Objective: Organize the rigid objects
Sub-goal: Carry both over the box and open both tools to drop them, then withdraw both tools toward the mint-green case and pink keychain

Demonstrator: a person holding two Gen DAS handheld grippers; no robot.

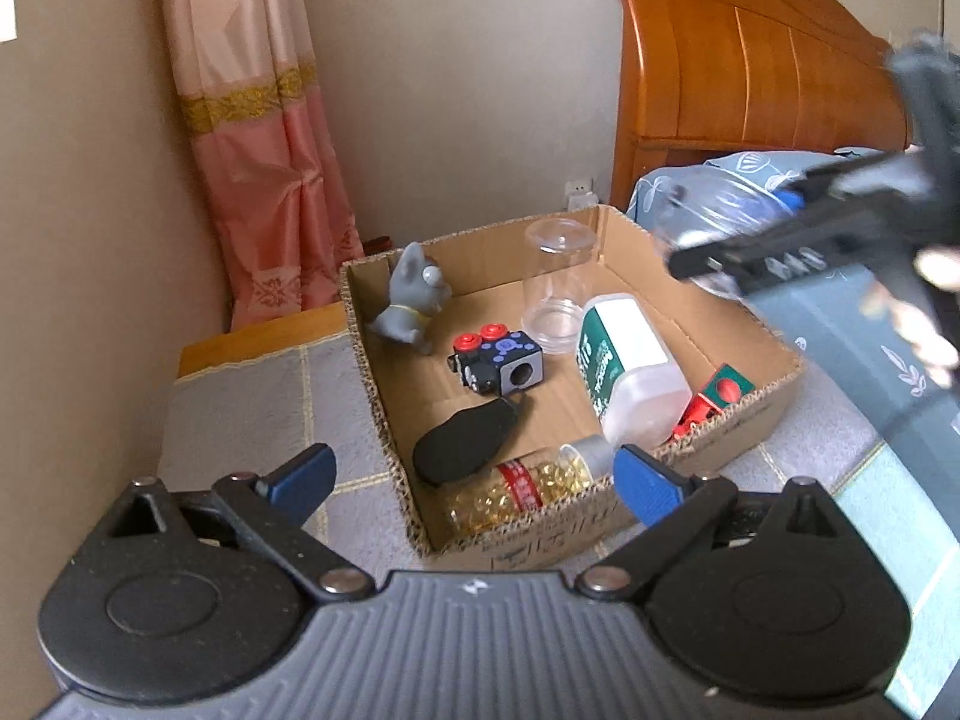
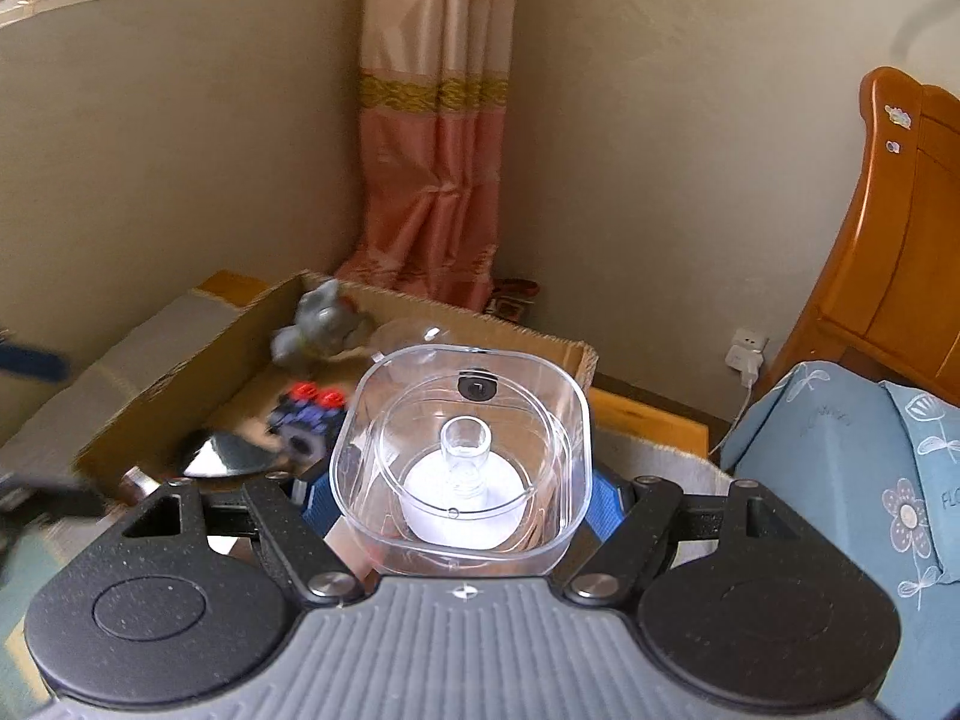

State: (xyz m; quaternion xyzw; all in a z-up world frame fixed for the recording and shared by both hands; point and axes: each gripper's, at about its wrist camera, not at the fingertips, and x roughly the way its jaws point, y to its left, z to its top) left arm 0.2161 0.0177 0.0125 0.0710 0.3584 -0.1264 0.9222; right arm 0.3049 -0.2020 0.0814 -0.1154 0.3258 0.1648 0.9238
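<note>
A cardboard box (image 1: 774, 387) stands on a grey mat. In it are a grey toy dog (image 1: 411, 300), a black cube with red buttons (image 1: 498, 360), a black oval case (image 1: 465, 438), a bottle of yellow capsules (image 1: 522, 486), a white bottle with a green label (image 1: 624, 360), a clear glass (image 1: 558, 285) and a small red and green box (image 1: 717, 396). My left gripper (image 1: 474, 480) is open and empty above the box's near corner. My right gripper (image 2: 459, 504) is shut on a clear square plastic container (image 2: 462, 456) held above the box (image 2: 180, 384); it also shows blurred in the left wrist view (image 1: 720, 216).
A wooden headboard (image 1: 750, 54) and blue floral bedding (image 2: 840, 450) lie to the right. A pink curtain (image 1: 258, 138) hangs in the corner. A wall socket with a plug (image 2: 747, 354) sits low on the wall. A wooden table edge (image 1: 264, 336) shows behind the mat.
</note>
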